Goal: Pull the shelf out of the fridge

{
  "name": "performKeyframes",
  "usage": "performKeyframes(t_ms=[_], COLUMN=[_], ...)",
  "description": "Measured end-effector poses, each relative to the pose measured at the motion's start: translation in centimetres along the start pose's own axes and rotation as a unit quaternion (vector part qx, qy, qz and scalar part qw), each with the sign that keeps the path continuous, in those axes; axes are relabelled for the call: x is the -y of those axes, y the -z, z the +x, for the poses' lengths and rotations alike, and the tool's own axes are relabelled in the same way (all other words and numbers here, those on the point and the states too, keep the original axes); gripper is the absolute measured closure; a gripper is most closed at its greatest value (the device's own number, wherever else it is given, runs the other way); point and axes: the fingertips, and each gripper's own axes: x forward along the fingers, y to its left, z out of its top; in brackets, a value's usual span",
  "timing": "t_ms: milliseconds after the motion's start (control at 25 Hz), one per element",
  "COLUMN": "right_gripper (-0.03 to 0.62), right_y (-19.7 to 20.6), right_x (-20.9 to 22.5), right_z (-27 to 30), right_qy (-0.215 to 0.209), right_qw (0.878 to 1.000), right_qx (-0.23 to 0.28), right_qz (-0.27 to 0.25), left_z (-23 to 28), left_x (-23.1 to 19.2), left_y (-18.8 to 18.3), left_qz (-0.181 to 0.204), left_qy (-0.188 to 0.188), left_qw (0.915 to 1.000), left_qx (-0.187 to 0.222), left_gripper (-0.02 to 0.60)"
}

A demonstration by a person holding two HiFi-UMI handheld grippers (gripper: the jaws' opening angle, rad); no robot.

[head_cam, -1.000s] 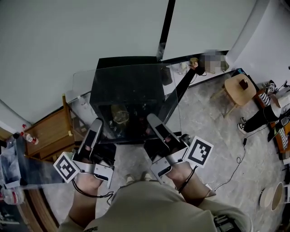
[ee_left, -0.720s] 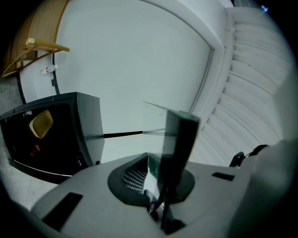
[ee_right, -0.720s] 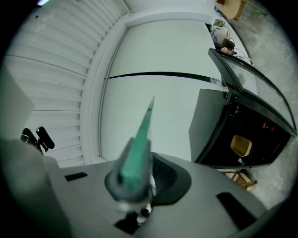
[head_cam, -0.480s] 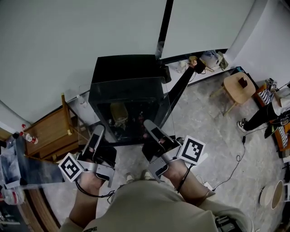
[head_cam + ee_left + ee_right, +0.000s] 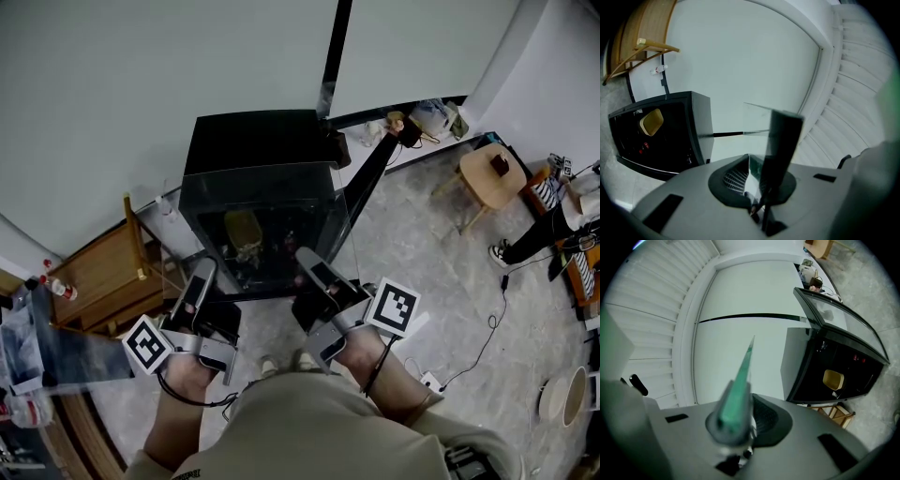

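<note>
The clear glass shelf [image 5: 262, 183] is out of the small black fridge [image 5: 258, 141] and hangs level in front of its open cavity. My left gripper [image 5: 203, 270] is shut on the shelf's near edge at the left. At the right of that edge my right gripper [image 5: 307, 257] is shut on it too. In the left gripper view the glass shelf [image 5: 759, 123] with its dark trim runs edge-on out of the jaws, and the fridge [image 5: 661, 131] is at the left. The right gripper view shows the shelf's green edge [image 5: 742, 376] between the jaws, with the fridge [image 5: 834, 366] at the right.
The fridge door [image 5: 370, 178] stands open to the right. A yellow item [image 5: 242, 230] lies inside the fridge. A wooden rack [image 5: 103, 272] stands at the left, a round wooden stool [image 5: 487, 178] at the right, a person [image 5: 553, 225] beyond it. A cable [image 5: 487, 337] trails over the floor.
Both grippers have sunk together with the glass shelf, which now looks smaller and lower in front of the fridge. Both grips are unchanged.
</note>
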Motion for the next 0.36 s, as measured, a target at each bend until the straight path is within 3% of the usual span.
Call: performKeyframes(t_ms=[360], right_gripper=[0.589], right_y=[-0.2], right_x=[0.8], right_z=[-0.6], right_qy=[0.003], right_qw=[1.0], right_qx=[0.004], right_qz=[0.008], left_z=[0.1], left_x=[-0.6], left_y=[0.6], left_qz=[0.0], left_qy=[-0.006], left_qw=[1.0], left_qx=[-0.003], left_gripper=[0.565])
